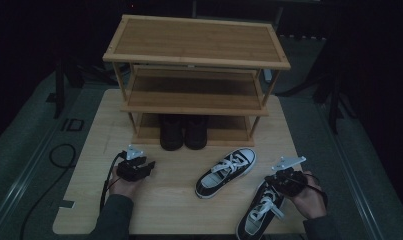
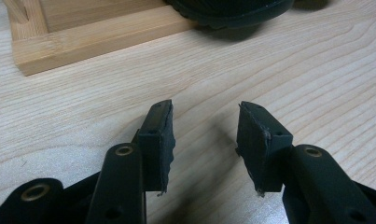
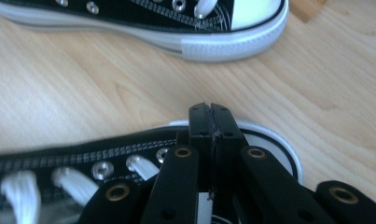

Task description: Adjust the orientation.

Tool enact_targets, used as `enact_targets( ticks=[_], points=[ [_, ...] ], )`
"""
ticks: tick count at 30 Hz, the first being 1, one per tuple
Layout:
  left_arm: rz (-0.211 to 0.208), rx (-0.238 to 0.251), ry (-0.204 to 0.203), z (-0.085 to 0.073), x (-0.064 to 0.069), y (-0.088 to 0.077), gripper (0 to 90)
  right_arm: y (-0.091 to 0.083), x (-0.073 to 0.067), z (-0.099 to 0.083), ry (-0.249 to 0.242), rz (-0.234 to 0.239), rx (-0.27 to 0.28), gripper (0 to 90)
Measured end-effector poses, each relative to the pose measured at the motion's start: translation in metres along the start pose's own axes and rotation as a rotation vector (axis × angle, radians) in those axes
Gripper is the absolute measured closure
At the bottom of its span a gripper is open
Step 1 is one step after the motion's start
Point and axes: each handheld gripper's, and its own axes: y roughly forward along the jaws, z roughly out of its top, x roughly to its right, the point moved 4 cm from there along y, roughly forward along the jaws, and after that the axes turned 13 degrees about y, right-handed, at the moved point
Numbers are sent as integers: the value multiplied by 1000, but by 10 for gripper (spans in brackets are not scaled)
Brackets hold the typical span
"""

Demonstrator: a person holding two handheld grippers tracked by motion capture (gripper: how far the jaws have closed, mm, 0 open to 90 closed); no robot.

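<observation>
Sneakers are the work here: two black canvas ones with white laces lie on the wooden surface [image 1: 154,210], in the lower right of the high view. The right gripper [image 1: 278,181] has its jaws pressed together at the heel collar of the nearer sneaker [image 1: 259,212]; in the right gripper view they meet above the opening, and it looks as if they pinch the thin canvas edge, though I cannot see the fabric between them clearly. The left gripper [image 1: 148,167] rests in the lower left, its jaws about half open and holding nothing, only bare wood between them.

My worry is the hold. A pinch on a soft collar may slip, so the sneaker could tilt or drop when lifted. Its loose laces could also drag or catch.

The second sneaker [image 1: 226,172] lies just beside the toe of the first, toward the centre, and it could be pushed aside. Behind it stands a bamboo shoe rack [image 1: 196,42] with a pair of black boots [image 1: 184,132] on the lowest shelf, taking the middle there.
</observation>
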Motion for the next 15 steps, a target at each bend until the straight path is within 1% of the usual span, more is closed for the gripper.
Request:
enact_targets(
  ticks=[4,5,8,12,15],
  points=[
    [0,0,0,0,0,0,561,6,-3,9,-3,3,8,894],
    [0,0,0,0,0,0,561,8,-4,11,-14,-3,12,894],
    [-1,1,-1,0,0,0,561,12,-7,18,-22,-14,10,894],
    [-1,1,0,0,0,0,561,17,-6,25,-10,-35,24,894],
    [-2,1,-1,0,0,0,561,18,-4,28,3,-36,33,894]
  ],
)
